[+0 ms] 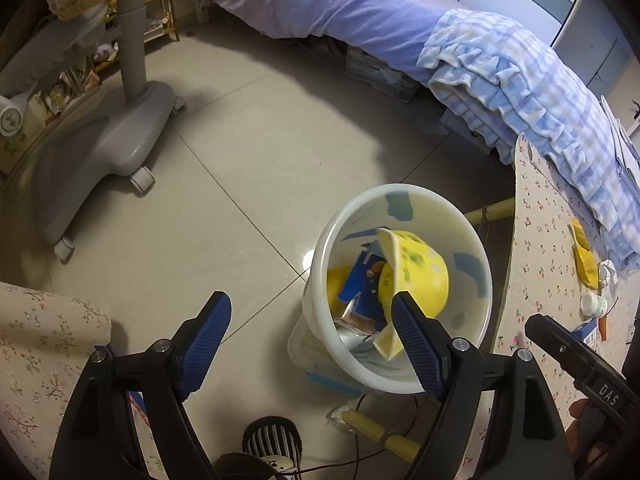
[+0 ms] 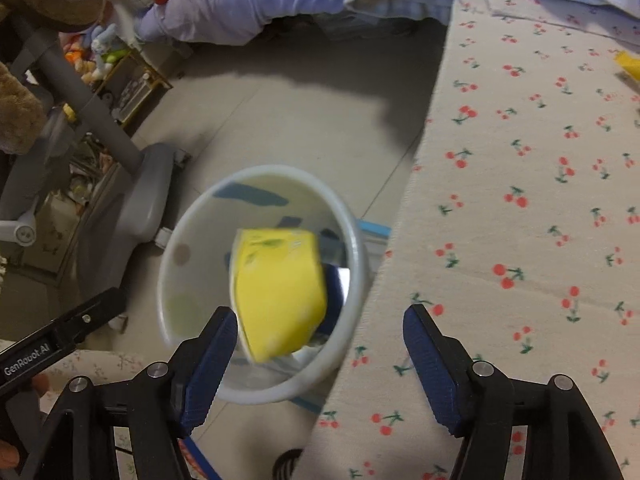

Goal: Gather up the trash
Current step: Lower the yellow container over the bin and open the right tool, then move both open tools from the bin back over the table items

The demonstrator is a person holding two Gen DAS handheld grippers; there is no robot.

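A white bin (image 1: 476,256) stands on the tiled floor beside the cherry-print table (image 1: 540,264). In it lie a yellow paper bowl (image 1: 420,276), a blue wrapper (image 1: 360,280) and a silver foil piece (image 1: 356,330). My left gripper (image 1: 308,340) is open and empty above the floor, its right finger over the bin's near rim. In the right wrist view the bin (image 2: 356,248) holds the yellow bowl (image 2: 280,292), blurred, just ahead of my open, empty right gripper (image 2: 320,360). More trash lies on the table: a yellow packet (image 1: 584,256) and a small white bottle (image 1: 592,304).
A grey wheeled stand base (image 1: 108,140) is on the floor to the left. A bed with purple cover (image 1: 320,4) and blue checked blanket (image 1: 520,80) runs along the back. A floral-print surface (image 1: 44,344) is at lower left. A striped slipper (image 1: 272,440) is below.
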